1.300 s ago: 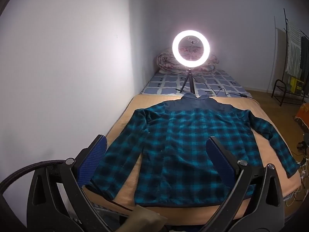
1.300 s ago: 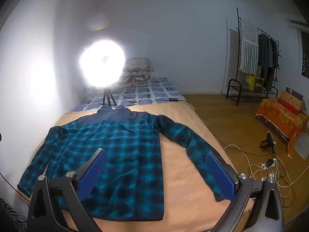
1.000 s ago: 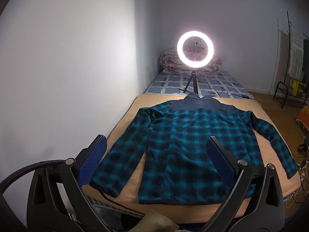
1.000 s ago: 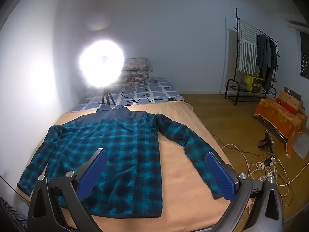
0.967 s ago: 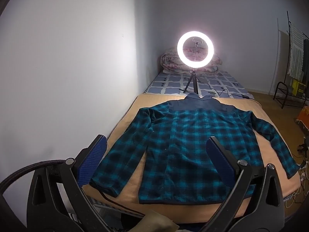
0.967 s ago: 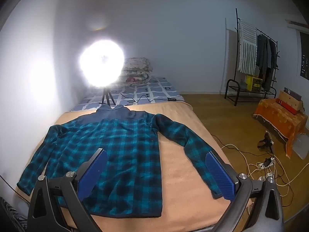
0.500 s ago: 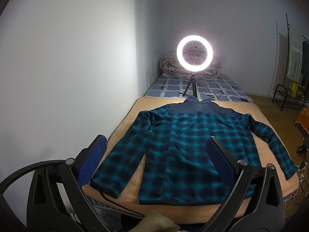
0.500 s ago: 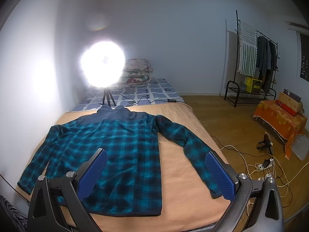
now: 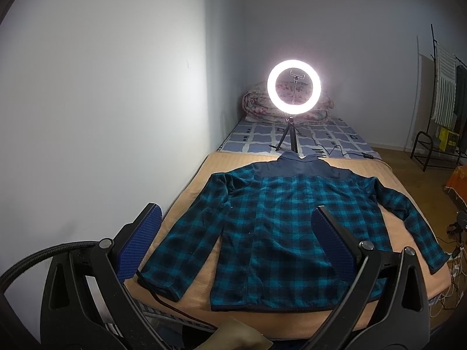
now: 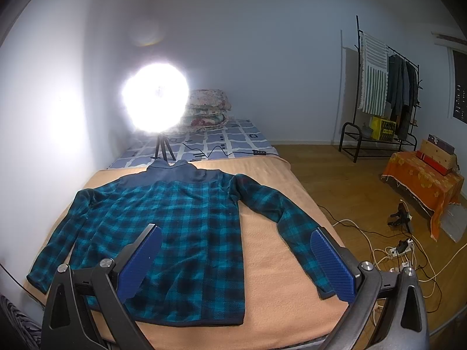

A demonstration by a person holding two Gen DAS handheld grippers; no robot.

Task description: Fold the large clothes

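Plaid jacket (image 9: pixel 289 227) lies flat on bed (image 9: pixel 192 186), back side up, collar toward ring light (image 9: pixel 294 91), hem at near edge. Both sleeves spread outward, so body and cuffs are easy to reach for first fold. Teal-black check, dark navy yoke and collar, fleece-like, few wrinkles. Left gripper (image 9: pixel 236 242) above left sleeve side, jaws wide apart, holding nothing. Right gripper (image 10: pixel 236 258) above right cuff side, also wide apart, empty. No fold made yet, in my judgement.

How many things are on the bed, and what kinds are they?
Plaid fleece jacket: 1
Ring light on a tripod: 1
Folded floral quilt: 1
Tan blanket under the jacket: 1
Total: 4
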